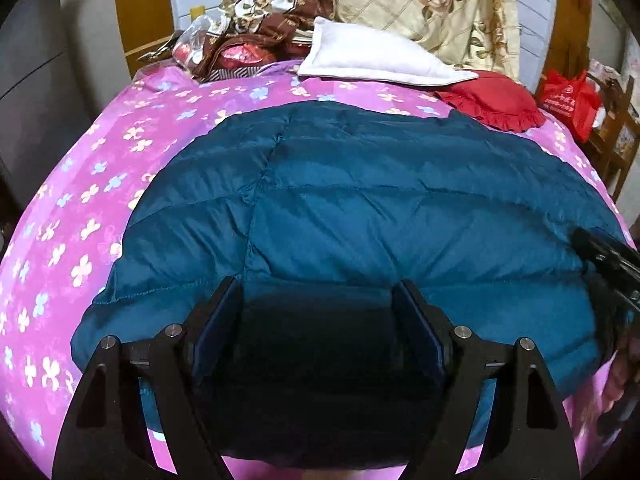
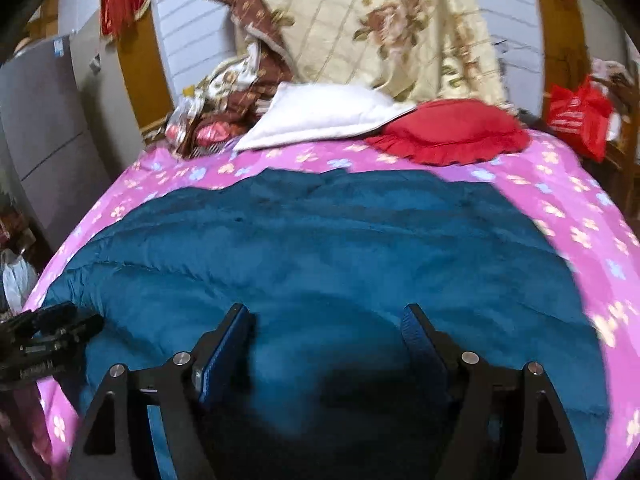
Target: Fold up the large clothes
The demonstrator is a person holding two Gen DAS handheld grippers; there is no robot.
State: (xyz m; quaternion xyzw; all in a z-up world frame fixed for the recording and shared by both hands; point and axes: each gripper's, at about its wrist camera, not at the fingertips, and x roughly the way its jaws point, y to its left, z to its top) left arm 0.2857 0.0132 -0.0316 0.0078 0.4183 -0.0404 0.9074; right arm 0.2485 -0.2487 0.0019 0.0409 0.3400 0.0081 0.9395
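Note:
A large teal quilted down jacket point(image 1: 360, 208) lies spread flat on a pink flowered bedsheet point(image 1: 80, 208). My left gripper point(image 1: 318, 286) is open, its jaws wide apart just above the jacket's near edge, holding nothing. My right gripper point(image 2: 326, 312) is also open and empty over the near part of the jacket point(image 2: 320, 248). The right gripper shows at the right edge of the left wrist view point(image 1: 608, 264). The left gripper shows at the left edge of the right wrist view point(image 2: 44, 332). The right wrist view is blurred.
A white pillow point(image 1: 372, 56) and a red frilled cushion point(image 1: 496, 100) lie beyond the jacket. A floral quilt point(image 1: 432, 4) and bundled bedding point(image 1: 248, 28) are piled at the headboard. A red bag point(image 1: 568, 100) sits at the right, a grey cabinet point(image 2: 44, 152) at the left.

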